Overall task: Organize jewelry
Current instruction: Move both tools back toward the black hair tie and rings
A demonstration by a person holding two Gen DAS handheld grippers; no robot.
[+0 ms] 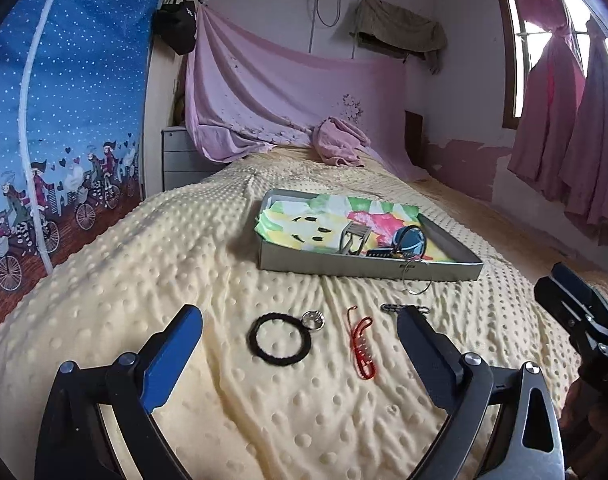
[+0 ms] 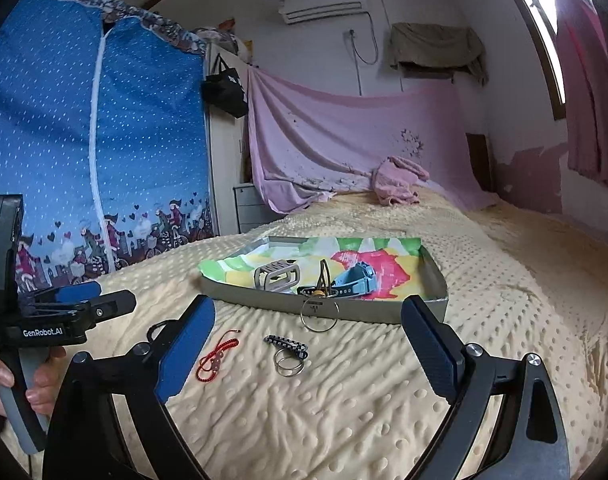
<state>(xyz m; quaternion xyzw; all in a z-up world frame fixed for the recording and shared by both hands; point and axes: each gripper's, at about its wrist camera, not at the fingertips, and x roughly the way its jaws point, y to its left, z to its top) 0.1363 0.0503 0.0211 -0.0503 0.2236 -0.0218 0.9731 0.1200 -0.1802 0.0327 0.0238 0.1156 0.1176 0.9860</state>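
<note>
Both my tools, left tool [image 1: 299, 340] and right tool [image 2: 308, 336], gape empty above the bed [image 1: 143, 280]: black hair tie [image 1: 279, 339], red cord bracelet [image 1: 363, 347], keyring [image 2: 288, 354], tray [image 2: 336, 312].

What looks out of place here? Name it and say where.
A thin silver wire hoop hangs over the front wall of the shallow grey metal tray, half in, half out. The red beaded cord and black fabric ring lie loose on the cream dotted blanket.
</note>
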